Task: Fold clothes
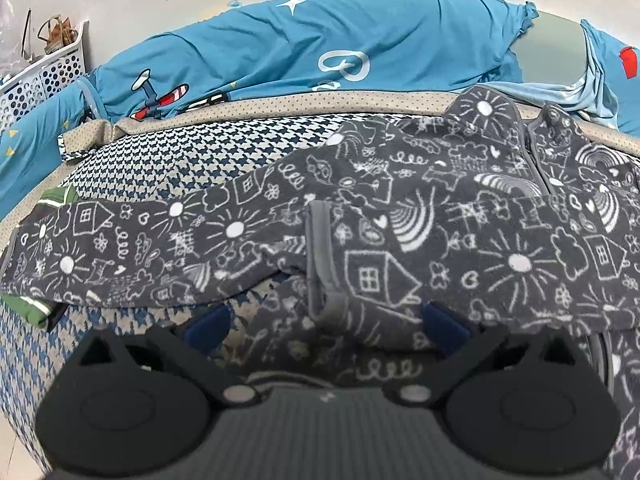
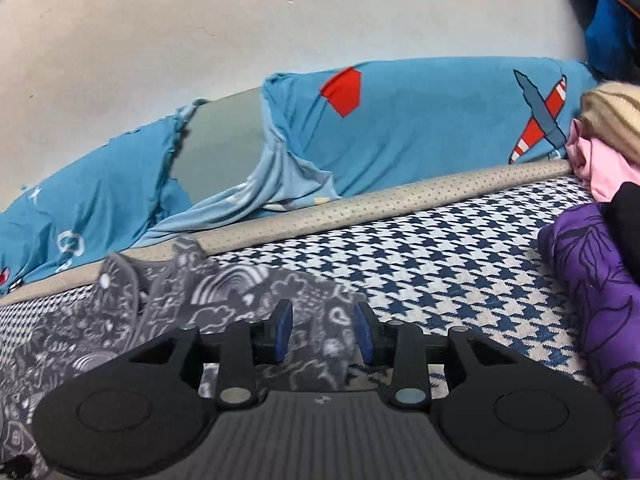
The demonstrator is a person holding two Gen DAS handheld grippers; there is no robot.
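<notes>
Two grippers work over one garment: a dark grey fleece jacket (image 1: 400, 216) printed all over with white chalk-style doodles of suns, houses, rainbows and clouds, trimmed in plain grey binding along its collar and zip. It lies spread across the houndstooth mattress (image 1: 192, 156), a woven navy-and-cream surface edged by a beige perforated border (image 2: 360, 204); one sleeve reaches toward the mattress's left edge, while the collar sits near the far border. The left gripper (image 1: 324, 320) has its blue-padded fingers (image 1: 446, 326) spread wide at the jacket's near hem, with soft fleece bunched between them, no pad visibly pressing on it. The right gripper (image 2: 323, 334) hovers at the jacket's right end, its flat blue pads (image 2: 283, 330) parted, and a fold of fleece stands up between them without being clamped. Beyond the far border runs a long teal bolster cover (image 2: 420, 120), smooth jersey printed with red-and-white aeroplanes, stars and red shapes, torn open in the middle to show pale grey padding. At the mattress's right edge sits a heap of clothes: a glossy purple leaf-patterned piece (image 2: 592, 280), a pink one (image 2: 600, 164) and a tan ribbed knit (image 2: 612, 112). Something green striped (image 1: 36, 312) peeks from under the sleeve. Behind stands a plain off-white wall (image 2: 200, 20), with a white perforated plastic basket (image 1: 44, 76) at far left.
</notes>
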